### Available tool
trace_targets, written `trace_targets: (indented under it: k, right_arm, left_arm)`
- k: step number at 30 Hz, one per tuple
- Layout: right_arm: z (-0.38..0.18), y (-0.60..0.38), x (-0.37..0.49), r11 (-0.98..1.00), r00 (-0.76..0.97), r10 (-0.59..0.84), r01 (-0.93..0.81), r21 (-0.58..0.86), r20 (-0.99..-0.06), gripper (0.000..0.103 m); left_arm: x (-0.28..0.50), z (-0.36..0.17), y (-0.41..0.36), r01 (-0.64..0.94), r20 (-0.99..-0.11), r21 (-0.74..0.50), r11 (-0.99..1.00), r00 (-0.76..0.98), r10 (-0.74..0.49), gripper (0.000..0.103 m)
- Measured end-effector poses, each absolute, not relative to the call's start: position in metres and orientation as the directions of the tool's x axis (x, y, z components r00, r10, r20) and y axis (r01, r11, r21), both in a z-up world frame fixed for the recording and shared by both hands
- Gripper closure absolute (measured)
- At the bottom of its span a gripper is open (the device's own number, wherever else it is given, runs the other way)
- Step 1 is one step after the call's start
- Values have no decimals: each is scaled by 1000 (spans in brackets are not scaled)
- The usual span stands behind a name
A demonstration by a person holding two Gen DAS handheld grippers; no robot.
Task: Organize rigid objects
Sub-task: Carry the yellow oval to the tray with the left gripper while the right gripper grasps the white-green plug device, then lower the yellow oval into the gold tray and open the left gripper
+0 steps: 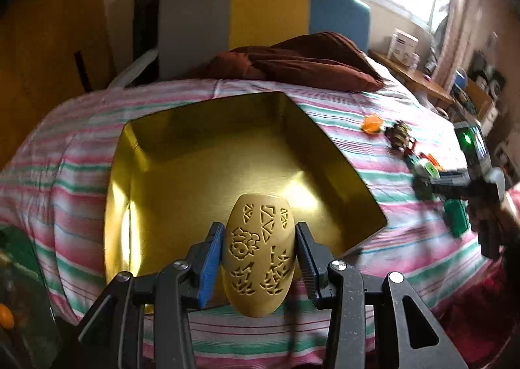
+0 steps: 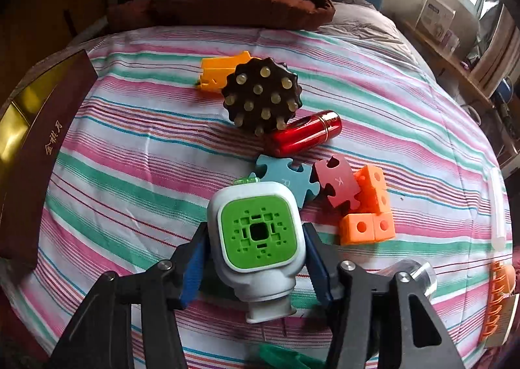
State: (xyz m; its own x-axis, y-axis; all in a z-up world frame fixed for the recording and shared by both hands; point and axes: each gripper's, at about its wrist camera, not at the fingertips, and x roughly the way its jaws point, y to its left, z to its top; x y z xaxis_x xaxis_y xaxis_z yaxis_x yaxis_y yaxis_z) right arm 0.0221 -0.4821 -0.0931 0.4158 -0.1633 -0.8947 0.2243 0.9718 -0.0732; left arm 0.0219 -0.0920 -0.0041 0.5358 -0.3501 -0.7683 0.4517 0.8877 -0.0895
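Note:
My left gripper (image 1: 259,255) is shut on a tan carved egg-shaped shell (image 1: 259,252) and holds it over the near edge of an open gold-lined box (image 1: 195,158) on the striped bed. My right gripper (image 2: 256,248) is shut on a white device with a green perforated face (image 2: 258,232), held above the bedspread. Beyond it lie a dark round massage brush with pegs (image 2: 261,96), a red metal cylinder (image 2: 305,133), a teal puzzle piece (image 2: 286,179), a red puzzle piece (image 2: 338,185), orange cubes (image 2: 367,209) and an orange block (image 2: 217,71). The right gripper also shows blurred in the left wrist view (image 1: 455,187).
The box's maroon outer wall (image 2: 42,148) stands at the left in the right wrist view. A brown blanket (image 1: 292,60) lies at the bed's head before a grey, yellow and blue headboard (image 1: 260,15). A clear knob (image 2: 419,271) and orange clip (image 2: 497,297) lie right. A shelf (image 1: 416,76) runs along the window.

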Motion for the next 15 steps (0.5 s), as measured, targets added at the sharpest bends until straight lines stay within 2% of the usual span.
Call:
trace_targets:
  k: [5, 15]
  right_arm:
    - [-96, -479, 21, 972, 412, -152, 226, -61, -898, 48]
    - [-95, -477, 21, 973, 410, -166, 213, -83, -897, 49]
  left_arm:
    - [63, -5, -58, 370, -785, -154, 916, 518, -341, 59]
    - [167, -23, -32, 244, -832, -160, 957, 489, -264, 58]
